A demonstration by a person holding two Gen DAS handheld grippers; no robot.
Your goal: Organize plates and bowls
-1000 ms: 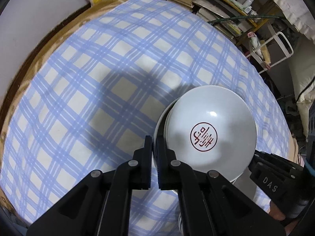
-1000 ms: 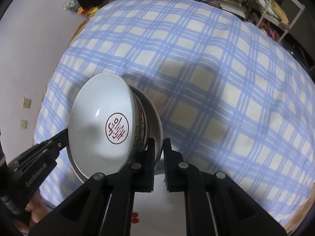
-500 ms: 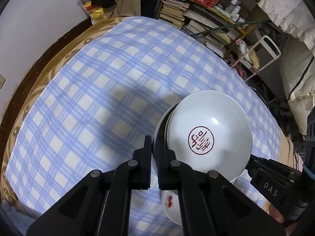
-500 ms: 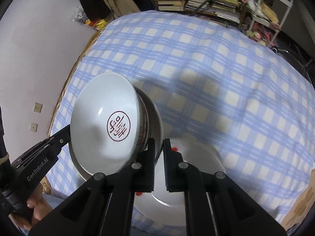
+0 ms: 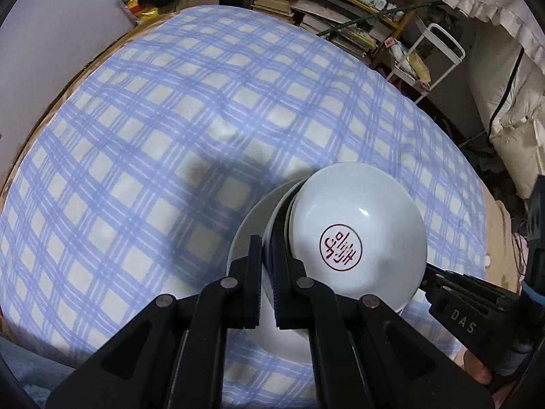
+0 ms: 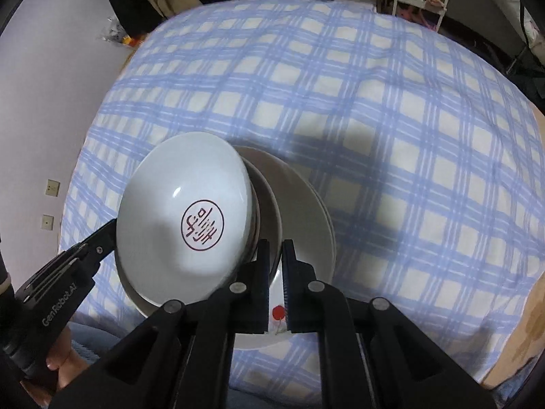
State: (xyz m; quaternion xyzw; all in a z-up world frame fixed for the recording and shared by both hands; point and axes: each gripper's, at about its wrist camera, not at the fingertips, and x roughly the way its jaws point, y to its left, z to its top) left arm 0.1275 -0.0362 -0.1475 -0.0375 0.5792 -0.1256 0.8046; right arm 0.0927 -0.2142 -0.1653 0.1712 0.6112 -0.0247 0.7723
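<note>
A stack of white bowls, the top bowl (image 5: 357,235) with a red round seal, is held between both grippers above the table. My left gripper (image 5: 267,266) is shut on the stack's left rim. My right gripper (image 6: 276,266) is shut on the right rim; the top bowl also shows in the right wrist view (image 6: 185,218). A white plate (image 6: 306,211) with a red mark lies on the blue checked cloth (image 5: 153,129) directly under the stack. Each gripper shows at the edge of the other's view.
The cloth covers a table with a brown edge (image 5: 34,129). Shelves of books (image 5: 323,17) and a white rack (image 5: 439,54) stand beyond the far side. A wall (image 6: 51,85) is on the left.
Both grippers have lifted the bowl stack and drawn back, so more of the table shows. The plate under the stack has come into view.
</note>
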